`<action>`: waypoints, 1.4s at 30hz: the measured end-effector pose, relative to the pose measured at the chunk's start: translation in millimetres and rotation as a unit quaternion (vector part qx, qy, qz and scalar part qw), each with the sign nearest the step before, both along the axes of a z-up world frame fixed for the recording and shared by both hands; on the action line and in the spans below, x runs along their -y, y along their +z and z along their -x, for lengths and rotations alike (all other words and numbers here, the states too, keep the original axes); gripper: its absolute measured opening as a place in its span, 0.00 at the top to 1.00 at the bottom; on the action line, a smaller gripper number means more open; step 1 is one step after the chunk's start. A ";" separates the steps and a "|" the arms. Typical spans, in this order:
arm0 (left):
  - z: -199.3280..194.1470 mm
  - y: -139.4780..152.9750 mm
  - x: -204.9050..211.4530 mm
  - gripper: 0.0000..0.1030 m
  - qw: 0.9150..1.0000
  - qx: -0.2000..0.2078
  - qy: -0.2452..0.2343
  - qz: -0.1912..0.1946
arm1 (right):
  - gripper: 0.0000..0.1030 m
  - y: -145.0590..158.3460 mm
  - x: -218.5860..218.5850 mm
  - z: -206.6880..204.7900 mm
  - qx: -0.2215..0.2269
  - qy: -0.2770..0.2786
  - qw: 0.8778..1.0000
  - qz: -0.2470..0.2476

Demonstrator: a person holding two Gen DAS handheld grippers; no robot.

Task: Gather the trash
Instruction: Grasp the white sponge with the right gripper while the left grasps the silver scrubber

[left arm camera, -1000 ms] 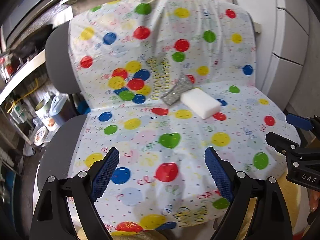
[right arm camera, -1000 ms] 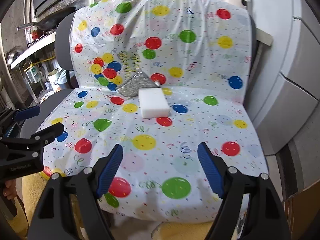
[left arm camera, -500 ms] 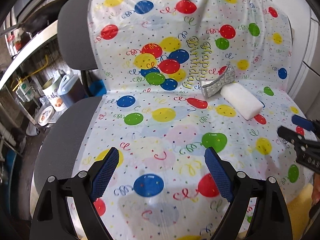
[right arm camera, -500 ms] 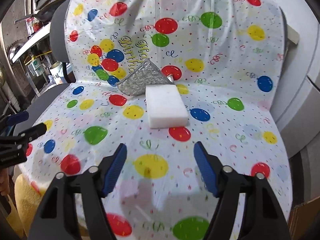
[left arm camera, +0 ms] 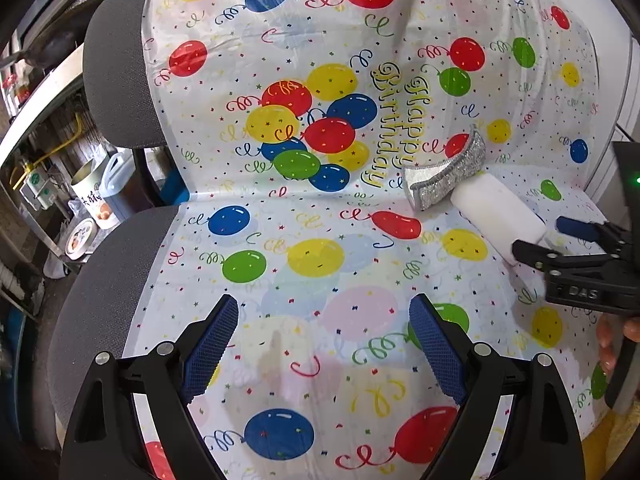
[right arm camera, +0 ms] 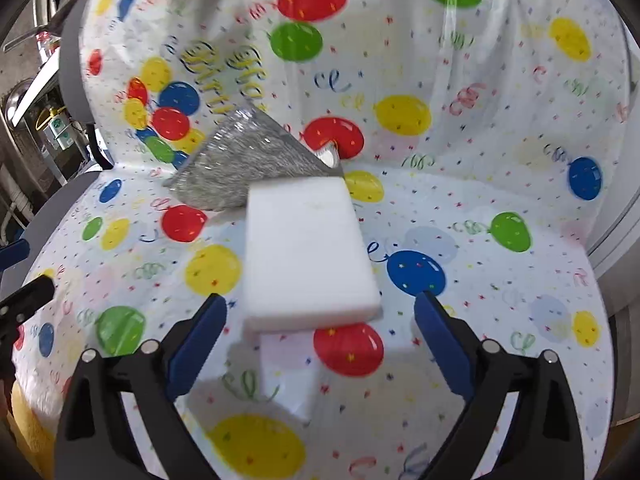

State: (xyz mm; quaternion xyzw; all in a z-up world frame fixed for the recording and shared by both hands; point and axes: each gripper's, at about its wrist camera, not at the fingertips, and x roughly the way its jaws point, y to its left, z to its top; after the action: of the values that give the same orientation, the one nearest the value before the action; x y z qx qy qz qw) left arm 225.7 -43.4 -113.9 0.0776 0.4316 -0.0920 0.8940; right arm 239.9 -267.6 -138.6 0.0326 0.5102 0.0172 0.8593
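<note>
A white foam block (right arm camera: 308, 252) lies on a chair draped with a balloon-print plastic sheet (right arm camera: 500, 288). A silver glittery scrubbing pad (right arm camera: 248, 156) leans behind it against the backrest. My right gripper (right arm camera: 320, 340) is open, its blue pads just short of the block's near end. In the left wrist view the block (left arm camera: 496, 212) and pad (left arm camera: 448, 168) sit at the right, with the right gripper (left arm camera: 560, 236) at the block. My left gripper (left arm camera: 324, 352) is open and empty over the seat's front.
The chair's grey upholstery (left arm camera: 116, 80) shows at the left edge. A tin can (left arm camera: 92, 200), a plastic jug (left arm camera: 124, 176) and a shelf with clutter stand on the floor at the left. A white cabinet (right arm camera: 624, 216) stands close on the right.
Both grippers have moved forward over the seat. The right gripper has closed in on the white block, which now lies just beyond its open pads.
</note>
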 end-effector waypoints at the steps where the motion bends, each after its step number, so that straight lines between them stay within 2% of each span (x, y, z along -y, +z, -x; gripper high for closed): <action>1: -1.4 0.0 0.2 0.15 1.000 0.000 0.000 0.000 | 0.09 -2.4 0.8 -1.8 -0.003 -0.002 1.000 -0.003; 4: -0.9 2.0 0.8 0.15 1.000 0.002 -0.002 0.003 | 0.12 -9.8 1.0 -5.5 -0.011 -0.002 1.000 -0.018; 5: -0.1 2.9 1.1 0.15 1.000 0.003 -0.002 0.003 | 0.15 -10.3 0.2 -5.0 -0.012 -0.002 1.000 -0.017; 7: 1.7 4.6 1.4 0.15 1.000 0.004 -0.003 0.003 | 0.32 -10.0 -1.2 -3.0 -0.017 0.000 1.000 -0.023; 10: 6.3 8.2 1.9 0.15 1.000 0.007 -0.003 0.002 | 0.35 0.1 -4.1 7.2 -0.007 0.002 1.000 -0.007; 15: 13.2 15.2 6.1 0.15 1.000 0.013 -0.010 0.006 | 0.37 25.6 -5.1 37.4 0.004 0.013 1.000 0.023; 21: 17.0 14.8 30.0 0.18 0.999 0.017 -0.050 0.009 | 0.38 52.5 13.2 80.0 0.018 -0.009 0.999 0.044; 26: 11.2 5.4 62.6 0.21 0.995 0.008 -0.097 0.018 | 0.38 73.0 31.8 105.4 0.047 -0.032 0.997 0.059; 27: 9.7 3.0 70.4 0.27 0.994 0.008 -0.107 0.020 | 0.37 76.0 34.6 108.0 0.052 -0.037 0.996 0.064; 29: 4.8 -4.0 90.9 0.34 0.991 0.007 -0.130 0.013 | 0.37 77.8 36.9 108.4 0.055 -0.042 0.995 0.070; 32: -7.3 -17.7 116.4 0.36 0.989 0.003 -0.148 -0.009 | 0.37 76.1 43.8 106.4 0.056 -0.048 0.995 0.067; 36: -26.1 -34.0 135.2 0.37 0.988 -0.006 -0.152 -0.033 | 0.37 73.2 53.4 101.6 0.056 -0.057 0.995 0.058; 42: -43.0 -48.3 145.2 0.38 0.988 -0.013 -0.151 -0.044 | 0.37 68.8 58.4 98.2 0.056 -0.062 0.995 0.052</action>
State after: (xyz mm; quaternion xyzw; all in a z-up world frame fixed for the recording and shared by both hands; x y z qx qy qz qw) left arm 268.8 -188.6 -162.3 0.1801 0.4302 -0.2073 0.8599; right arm 141.7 -326.0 -69.8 0.0183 0.4587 -0.0613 0.8863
